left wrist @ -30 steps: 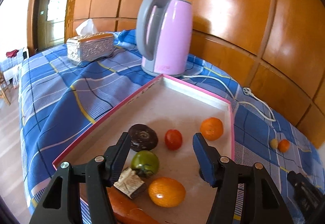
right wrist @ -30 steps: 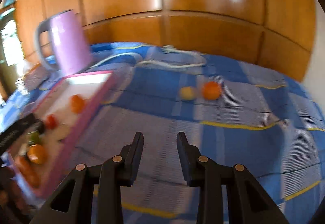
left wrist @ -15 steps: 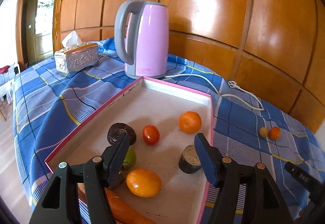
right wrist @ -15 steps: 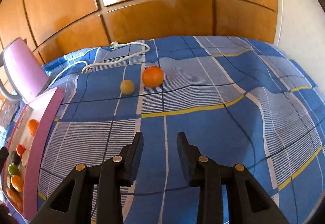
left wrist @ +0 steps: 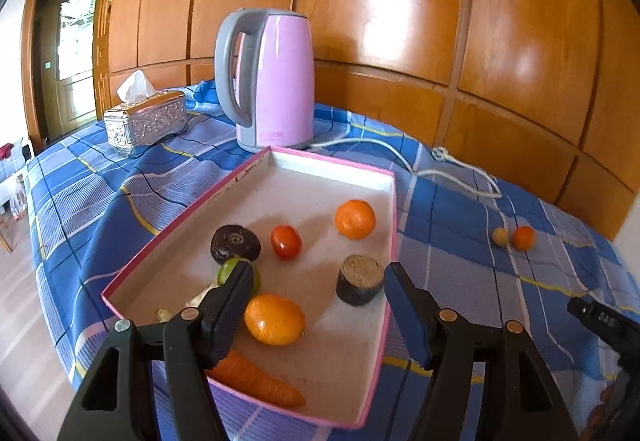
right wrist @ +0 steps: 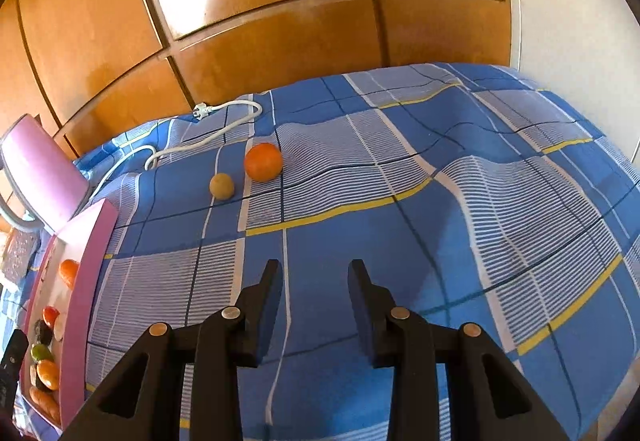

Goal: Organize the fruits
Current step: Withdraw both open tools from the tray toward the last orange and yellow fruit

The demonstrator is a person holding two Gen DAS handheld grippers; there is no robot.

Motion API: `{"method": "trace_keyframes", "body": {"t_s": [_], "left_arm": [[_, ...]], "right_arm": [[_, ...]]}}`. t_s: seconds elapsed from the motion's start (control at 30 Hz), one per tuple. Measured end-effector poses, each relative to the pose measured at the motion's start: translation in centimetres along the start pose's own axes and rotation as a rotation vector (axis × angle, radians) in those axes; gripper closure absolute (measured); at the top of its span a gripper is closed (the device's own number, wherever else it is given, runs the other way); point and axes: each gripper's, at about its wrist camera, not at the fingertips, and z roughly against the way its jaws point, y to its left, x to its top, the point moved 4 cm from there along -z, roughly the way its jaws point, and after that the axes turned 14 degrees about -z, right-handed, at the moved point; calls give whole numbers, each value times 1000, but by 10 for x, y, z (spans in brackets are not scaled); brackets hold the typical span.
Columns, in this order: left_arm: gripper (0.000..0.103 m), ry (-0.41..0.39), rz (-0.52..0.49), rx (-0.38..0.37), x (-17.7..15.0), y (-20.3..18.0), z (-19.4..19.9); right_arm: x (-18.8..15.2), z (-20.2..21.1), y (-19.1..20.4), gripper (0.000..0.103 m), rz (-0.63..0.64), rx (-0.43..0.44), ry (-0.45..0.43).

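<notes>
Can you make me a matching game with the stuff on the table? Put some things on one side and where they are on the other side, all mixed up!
Things:
1. carrot
2. kettle
3. tissue box
4. small yellow fruit

Places:
A. on the blue cloth, next to an orange fruit
B. behind the far end of the pink tray
C. inside the tray, at its near end
D. on the cloth left of the kettle, as the left camera sees it

Pairs: 1-C, 2-B, 3-D, 4-A
</notes>
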Motion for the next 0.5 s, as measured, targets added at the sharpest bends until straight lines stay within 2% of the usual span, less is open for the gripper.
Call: {"method": "trace_keyframes", "body": {"t_s": [0.27, 0.5], "left_arm": [[35, 61, -68, -43, -13, -13, 10], [35, 17, -161, -53, -8, -31, 31]], "right_arm": [[-11, 16, -10, 69, 19, 16, 28], [-9, 25, -40, 69, -88, 24, 43]]}}
